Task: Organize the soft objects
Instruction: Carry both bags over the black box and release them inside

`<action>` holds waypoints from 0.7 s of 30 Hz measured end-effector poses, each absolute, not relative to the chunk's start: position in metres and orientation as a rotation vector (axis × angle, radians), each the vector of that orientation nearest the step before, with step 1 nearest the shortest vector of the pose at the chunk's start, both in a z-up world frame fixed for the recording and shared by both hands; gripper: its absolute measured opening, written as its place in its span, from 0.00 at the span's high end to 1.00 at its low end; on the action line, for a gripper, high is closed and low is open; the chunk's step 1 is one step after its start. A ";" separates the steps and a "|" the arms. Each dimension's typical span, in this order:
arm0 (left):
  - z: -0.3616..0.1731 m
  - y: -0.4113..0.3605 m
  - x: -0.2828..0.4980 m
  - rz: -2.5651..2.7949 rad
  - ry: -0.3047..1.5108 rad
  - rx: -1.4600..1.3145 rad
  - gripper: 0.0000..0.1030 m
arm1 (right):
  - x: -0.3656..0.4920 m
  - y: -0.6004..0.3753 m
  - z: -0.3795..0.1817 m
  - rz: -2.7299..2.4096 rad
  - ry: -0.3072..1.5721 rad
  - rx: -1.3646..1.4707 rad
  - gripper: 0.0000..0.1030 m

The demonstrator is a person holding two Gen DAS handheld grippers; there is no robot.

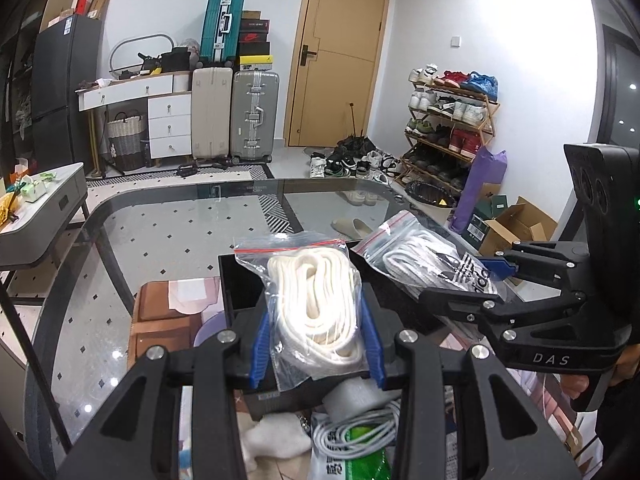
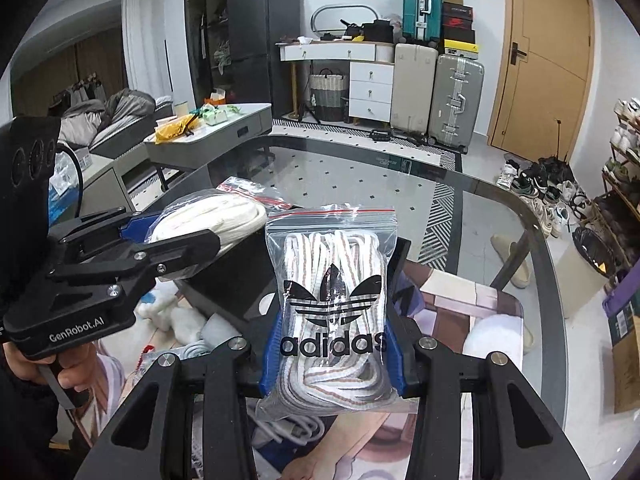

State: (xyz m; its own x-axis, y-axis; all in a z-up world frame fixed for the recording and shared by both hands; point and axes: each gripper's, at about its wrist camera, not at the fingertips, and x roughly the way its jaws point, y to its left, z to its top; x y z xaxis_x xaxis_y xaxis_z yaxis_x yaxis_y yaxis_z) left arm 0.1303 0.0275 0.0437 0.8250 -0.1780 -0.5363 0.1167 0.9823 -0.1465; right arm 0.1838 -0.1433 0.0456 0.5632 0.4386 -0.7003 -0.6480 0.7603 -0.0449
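Observation:
My left gripper (image 1: 316,344) is shut on a clear zip bag of cream laces (image 1: 312,300), held above a black box (image 1: 244,280) on the glass table. My right gripper (image 2: 332,352) is shut on a zip bag of striped laces with an Adidas logo (image 2: 334,312), held above the same black box (image 2: 236,280). Each gripper shows in the other view: the right one (image 1: 492,276) to the right, the left one (image 2: 160,236) to the left, with the cream bag (image 2: 208,216) in it.
A white cable (image 1: 352,432), a green-and-white packet (image 1: 352,460) and white soft items (image 2: 180,320) lie on the printed mat (image 2: 480,304) below the grippers. The glass table (image 1: 168,232) extends ahead. A grey side table (image 1: 44,204) stands to the left.

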 end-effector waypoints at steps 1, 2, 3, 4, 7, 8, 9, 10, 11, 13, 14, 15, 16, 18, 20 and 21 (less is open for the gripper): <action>0.043 0.028 0.133 -0.156 0.583 -0.109 0.63 | 0.187 -0.141 0.045 0.655 0.731 -0.321 0.59; 0.042 0.028 0.135 -0.156 0.584 -0.109 0.63 | 0.189 -0.138 0.044 0.658 0.735 -0.330 0.59; 0.040 0.028 0.137 -0.155 0.589 -0.104 0.63 | 0.191 -0.135 0.043 0.660 0.740 -0.342 0.59; 0.039 0.028 0.138 -0.154 0.592 -0.098 0.63 | 0.193 -0.132 0.042 0.657 0.746 -0.356 0.59; 0.035 0.029 0.145 -0.143 0.604 -0.083 0.63 | 0.200 -0.124 0.037 0.661 0.769 -0.381 0.59; 0.033 0.030 0.147 -0.144 0.610 -0.088 0.63 | 0.201 -0.122 0.036 0.663 0.771 -0.391 0.59; 0.032 0.031 0.148 -0.143 0.613 -0.087 0.63 | 0.202 -0.122 0.035 0.665 0.773 -0.399 0.59; 0.031 0.031 0.149 -0.143 0.615 -0.084 0.63 | 0.204 -0.120 0.035 0.668 0.776 -0.409 0.59; 0.030 0.030 0.150 -0.139 0.616 -0.076 0.63 | 0.207 -0.119 0.035 0.669 0.779 -0.417 0.59; 0.028 0.029 0.153 -0.131 0.621 -0.065 0.63 | 0.209 -0.115 0.033 0.674 0.787 -0.446 0.59; 0.028 0.029 0.155 -0.131 0.625 -0.063 0.63 | 0.210 -0.113 0.033 0.673 0.791 -0.461 0.59; 0.027 0.029 0.156 -0.129 0.628 -0.062 0.63 | 0.214 -0.110 0.032 0.673 0.798 -0.474 0.59; 0.026 0.031 0.156 -0.128 0.633 -0.060 0.63 | 0.216 -0.109 0.031 0.674 0.806 -0.483 0.59; 0.024 0.031 0.159 -0.125 0.643 -0.056 0.63 | 0.221 -0.105 0.031 0.674 0.821 -0.504 0.59; 0.023 0.028 0.162 -0.116 0.655 -0.047 0.63 | 0.226 -0.103 0.029 0.675 0.836 -0.530 0.59; 0.022 0.028 0.163 -0.116 0.659 -0.042 0.63 | 0.228 -0.101 0.029 0.673 0.836 -0.539 0.59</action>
State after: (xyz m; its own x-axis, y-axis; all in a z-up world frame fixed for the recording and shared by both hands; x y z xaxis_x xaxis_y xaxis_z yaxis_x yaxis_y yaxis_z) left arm 0.1628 0.0275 0.0223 0.7844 -0.1204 -0.6085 0.0939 0.9927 -0.0753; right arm 0.2282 -0.1009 0.0288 0.4896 0.3229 -0.8100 -0.7223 0.6706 -0.1692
